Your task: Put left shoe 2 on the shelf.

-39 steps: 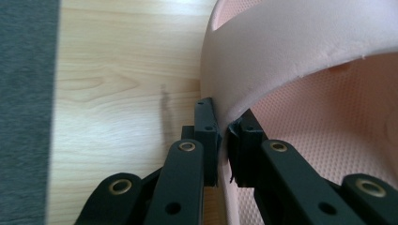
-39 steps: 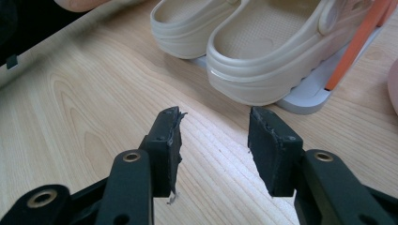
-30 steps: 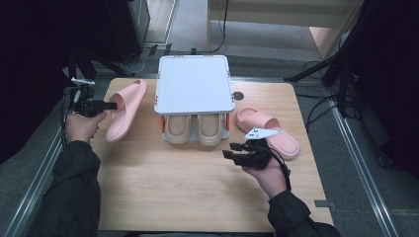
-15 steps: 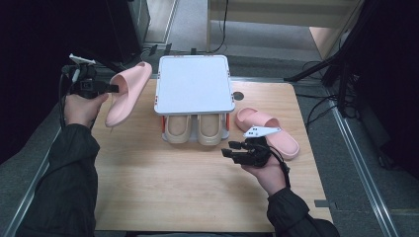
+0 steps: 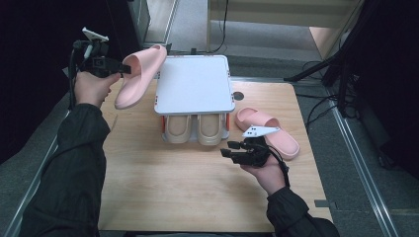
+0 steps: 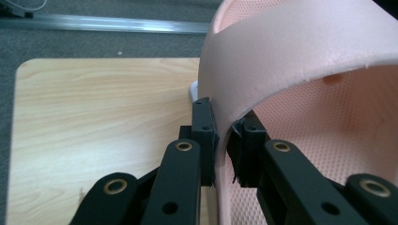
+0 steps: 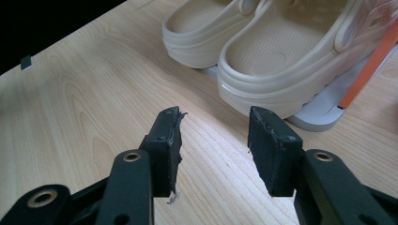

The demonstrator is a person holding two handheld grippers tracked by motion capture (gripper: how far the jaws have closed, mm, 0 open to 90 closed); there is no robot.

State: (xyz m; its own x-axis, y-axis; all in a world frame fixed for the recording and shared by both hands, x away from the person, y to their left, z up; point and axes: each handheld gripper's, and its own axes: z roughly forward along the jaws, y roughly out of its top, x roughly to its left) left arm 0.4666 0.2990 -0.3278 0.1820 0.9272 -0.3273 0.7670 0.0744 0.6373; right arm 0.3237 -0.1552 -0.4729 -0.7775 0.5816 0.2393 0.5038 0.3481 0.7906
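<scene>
Pale wooden surface [image 5: 173, 187] ringed by grey floor [image 5: 395, 163], left gripper [image 5: 120, 69] fingers clenched on pink slipper [image 5: 138, 74], right gripper [image 5: 228, 149] fingers released, beige clogs [image 5: 193, 129] half hidden beneath white rack [image 5: 194, 84].

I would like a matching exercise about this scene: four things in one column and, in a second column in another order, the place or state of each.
Things
1. left gripper
2. right gripper
3. beige clogs
4. second pink slipper

Places or states
A. lying flat on the table, right of the rack
B. shut on the strap of a lifted pink slipper
C. on the lower shelf of the white rack
D. open, nothing between the jaws

Pairs: 1-B, 2-D, 3-C, 4-A
</scene>
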